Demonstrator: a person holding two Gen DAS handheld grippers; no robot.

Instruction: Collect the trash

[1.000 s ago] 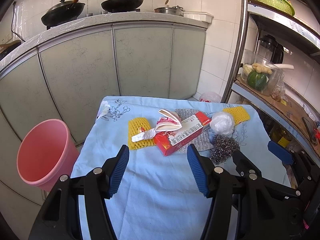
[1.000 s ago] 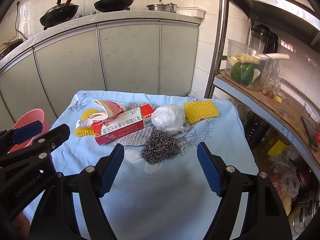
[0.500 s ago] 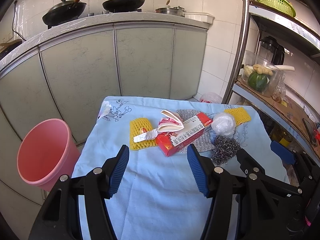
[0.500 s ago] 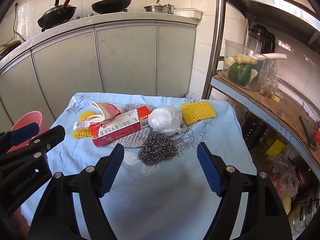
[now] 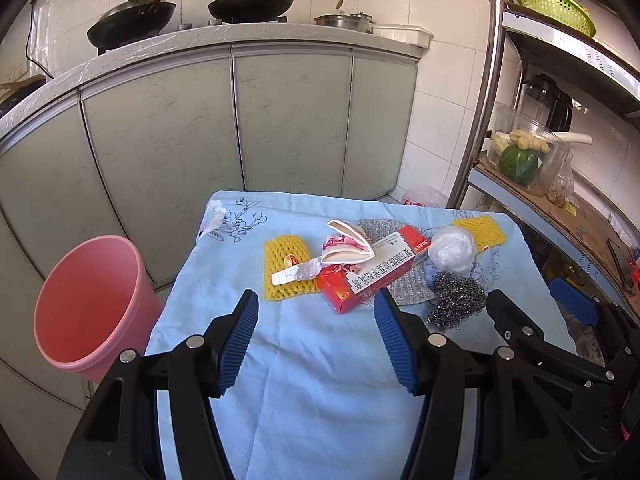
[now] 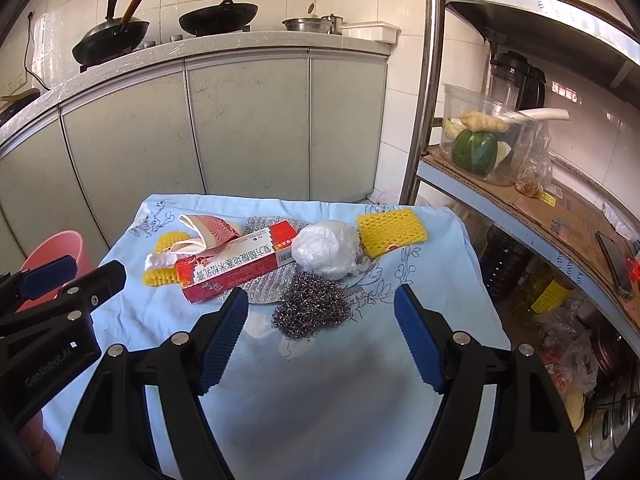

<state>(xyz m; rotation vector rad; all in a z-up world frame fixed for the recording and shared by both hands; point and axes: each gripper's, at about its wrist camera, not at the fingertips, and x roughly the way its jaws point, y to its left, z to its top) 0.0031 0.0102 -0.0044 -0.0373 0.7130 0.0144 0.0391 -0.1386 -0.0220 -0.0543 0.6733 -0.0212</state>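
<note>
- While I hold both tools back near the close edge of the table (image 5: pixel 320 400), nothing is picked up yet.
- My left gripper (image 5: pixel 316 340) is wide open and empty. My right gripper (image 6: pixel 320 332) is wide open and empty too.
- The trash sits in a bunch by the far edge.
- The red box (image 5: pixel 374 270) lies straight ahead of my left gripper. Its long side slants from near-left to far-right.
- The steel scrubber (image 6: pixel 312 310) is just ahead of my right gripper, so that hand is nearer.
- The pink bucket (image 5: pixel 88 304) stands on the floor off the left edge.
</note>
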